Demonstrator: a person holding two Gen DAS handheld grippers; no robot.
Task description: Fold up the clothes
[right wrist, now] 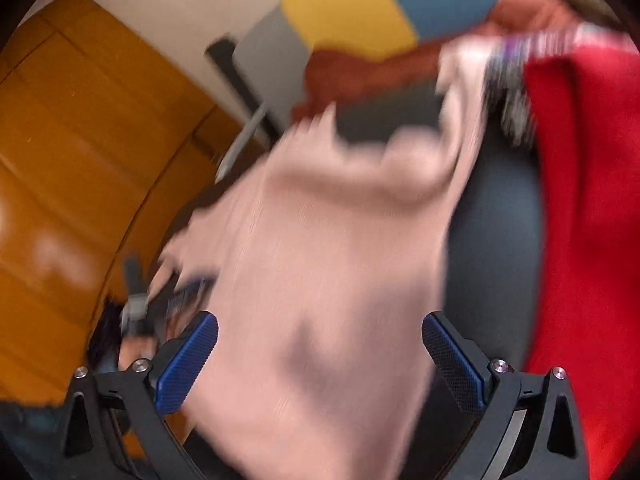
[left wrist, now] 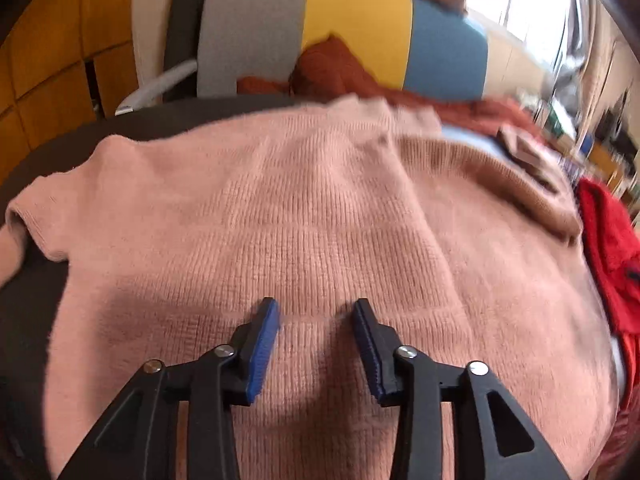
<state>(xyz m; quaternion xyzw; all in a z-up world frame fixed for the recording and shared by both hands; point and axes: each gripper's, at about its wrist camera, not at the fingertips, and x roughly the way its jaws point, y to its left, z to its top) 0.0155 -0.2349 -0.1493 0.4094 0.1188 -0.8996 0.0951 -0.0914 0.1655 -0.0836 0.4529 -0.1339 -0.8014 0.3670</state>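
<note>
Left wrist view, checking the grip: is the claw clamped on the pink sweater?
No, the left claw hangs open above the pink sweater, nothing pinched between its pads.

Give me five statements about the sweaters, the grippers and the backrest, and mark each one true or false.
1. The pink sweater lies spread on a dark surface. True.
2. The left gripper is clamped on a sleeve. False: its jaws stand apart above the knit, gripping nothing.
3. A red garment lies at the pink sweater's right edge. True.
4. The backrest behind is plain green. False: it has grey, yellow and blue panels.
5. The right gripper is shut. False: its jaws stand wide apart, with pink knit in the view between them.
</note>
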